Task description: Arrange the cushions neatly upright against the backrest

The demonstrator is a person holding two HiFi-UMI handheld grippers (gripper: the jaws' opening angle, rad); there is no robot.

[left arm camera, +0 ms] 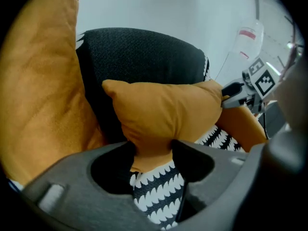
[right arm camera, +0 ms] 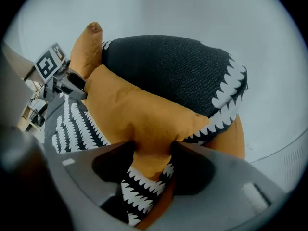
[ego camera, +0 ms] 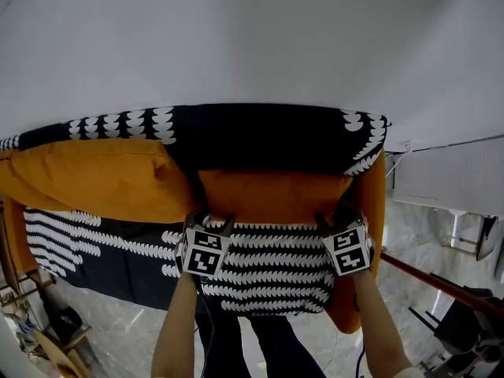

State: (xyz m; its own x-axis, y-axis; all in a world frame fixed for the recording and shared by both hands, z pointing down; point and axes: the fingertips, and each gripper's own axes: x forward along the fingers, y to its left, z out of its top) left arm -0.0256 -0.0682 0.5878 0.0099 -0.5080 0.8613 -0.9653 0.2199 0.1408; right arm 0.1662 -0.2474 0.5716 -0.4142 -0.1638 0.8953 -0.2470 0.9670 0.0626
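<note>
While steeply downward, grippers [ego camera: 211,219] [ego camera: 336,217] on cushion [ego camera: 272,195].

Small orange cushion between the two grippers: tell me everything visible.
The small orange cushion is soft, matte, woven-looking fabric, plump with pointed corners. It is held roughly upright in front of the black backrest, beside a larger orange cushion. The left hand-held gripper and right hand-held gripper each pinch its near edge, bunching the fabric.

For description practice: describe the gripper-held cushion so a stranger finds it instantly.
Find the black backrest. In front is the small orange cushion, held by the left gripper and right gripper. The larger orange cushion beside it is unheld.
</note>
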